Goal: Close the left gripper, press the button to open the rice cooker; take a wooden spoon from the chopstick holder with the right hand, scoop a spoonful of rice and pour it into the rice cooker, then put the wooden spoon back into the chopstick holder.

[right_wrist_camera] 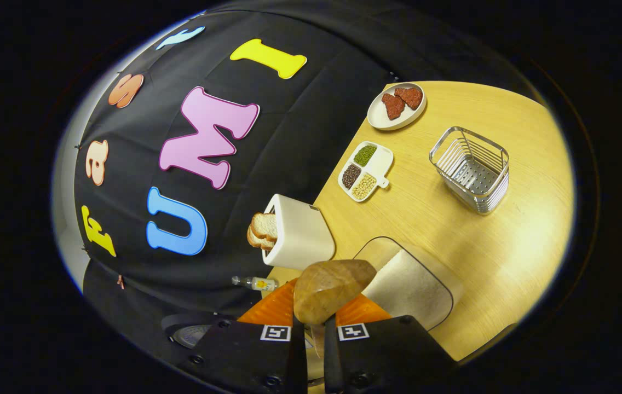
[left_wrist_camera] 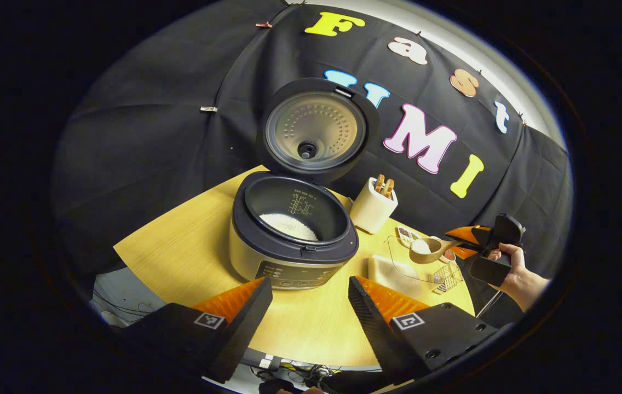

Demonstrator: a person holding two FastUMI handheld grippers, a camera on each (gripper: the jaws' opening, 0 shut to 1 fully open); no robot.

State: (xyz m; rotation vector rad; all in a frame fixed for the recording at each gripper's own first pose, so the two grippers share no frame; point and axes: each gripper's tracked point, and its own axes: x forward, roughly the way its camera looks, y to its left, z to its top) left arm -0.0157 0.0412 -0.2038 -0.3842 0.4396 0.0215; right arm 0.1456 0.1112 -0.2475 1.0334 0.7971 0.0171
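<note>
The rice cooker (left_wrist_camera: 289, 241) stands open in the left gripper view, lid (left_wrist_camera: 314, 128) upright, with white rice in its pot. My left gripper (left_wrist_camera: 310, 285) hovers in front of it, open and holding nothing. To the right, my right gripper (left_wrist_camera: 467, 243) is shut on the handle of a wooden spoon (left_wrist_camera: 426, 249) heaped with rice, above the glass rice container (left_wrist_camera: 393, 271). The white chopstick holder (left_wrist_camera: 372, 207) stands between cooker and spoon, wooden utensils inside. In the right gripper view the spoon (right_wrist_camera: 330, 290) sits between the shut fingers of my right gripper (right_wrist_camera: 319, 314), near the holder (right_wrist_camera: 300, 232) and rice container (right_wrist_camera: 412, 287).
On the round wooden table (right_wrist_camera: 508, 246) stand a wire basket (right_wrist_camera: 472, 167), a divided dish of beans (right_wrist_camera: 366, 171) and a plate with red pieces (right_wrist_camera: 396, 104). A small bottle (right_wrist_camera: 256, 283) lies by the holder. A hand (left_wrist_camera: 516, 273) holds the right gripper.
</note>
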